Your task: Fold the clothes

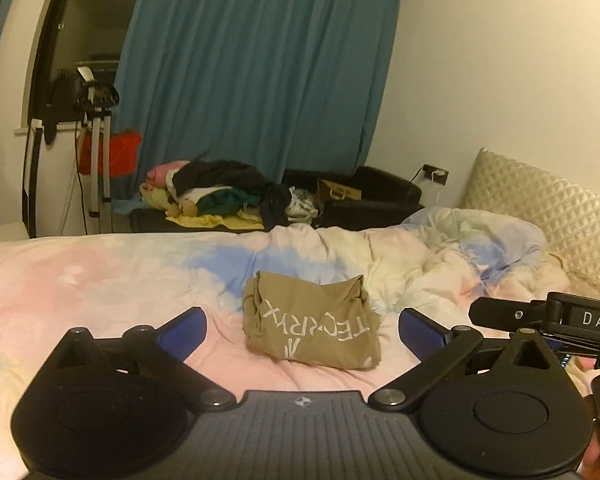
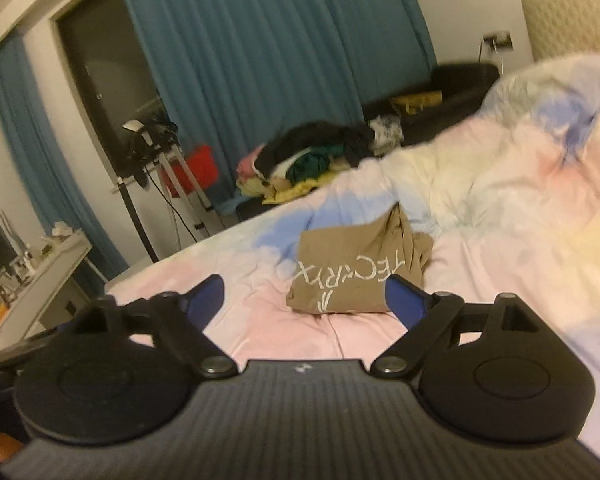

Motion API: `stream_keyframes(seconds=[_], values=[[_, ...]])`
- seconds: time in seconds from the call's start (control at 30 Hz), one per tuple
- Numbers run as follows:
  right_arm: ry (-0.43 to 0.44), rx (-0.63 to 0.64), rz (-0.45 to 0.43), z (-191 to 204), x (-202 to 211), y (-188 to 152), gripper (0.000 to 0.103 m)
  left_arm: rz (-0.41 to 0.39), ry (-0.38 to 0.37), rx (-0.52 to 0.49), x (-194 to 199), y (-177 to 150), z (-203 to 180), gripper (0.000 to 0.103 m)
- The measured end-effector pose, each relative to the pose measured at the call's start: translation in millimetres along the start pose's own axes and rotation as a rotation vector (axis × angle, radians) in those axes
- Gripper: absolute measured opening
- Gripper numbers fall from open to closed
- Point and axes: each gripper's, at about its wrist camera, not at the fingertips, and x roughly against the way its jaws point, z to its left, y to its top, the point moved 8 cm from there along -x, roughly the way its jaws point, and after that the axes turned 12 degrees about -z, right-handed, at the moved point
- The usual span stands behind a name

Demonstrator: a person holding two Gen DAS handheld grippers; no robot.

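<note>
A tan garment with white lettering lies folded into a small bundle on the pastel bedsheet. It also shows in the right wrist view. My left gripper is open and empty, held just short of the bundle. My right gripper is open and empty, close to the bundle's near edge, with its right finger next to the bundle's corner. Part of the right gripper's body shows at the right edge of the left wrist view.
A crumpled duvet is heaped at the bed's right by the quilted headboard. A pile of clothes lies on a black sofa beyond the bed, before blue curtains. A tripod and a side table stand left.
</note>
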Motion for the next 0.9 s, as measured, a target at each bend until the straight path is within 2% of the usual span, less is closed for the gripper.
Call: stream_keyframes(seconds=[0.17,0.4,0.53,0.9], values=[[0.036,0.02,-0.036,21.9,42.1,-11.5,0.089,-0.053,0.006,-0.015,64.1,0.3,-3.0,0.103],[0.018,0.071,-0.119,33.1,70.9,-37.1,0.089,-0.07,0.004,-0.067,114.2,-15.5,0.5,0.103],[-0.002,0.094,-0.144,33.9,68.5,-51.9,0.089,-0.102,0.032,-0.116,122.9,-26.4,7.7,0.103],[-0.028,0.171,-0.166,37.6,38.5,-104.4,0.089,-0.15,0.09,-0.133,111.2,-57.5,43.3,0.103]])
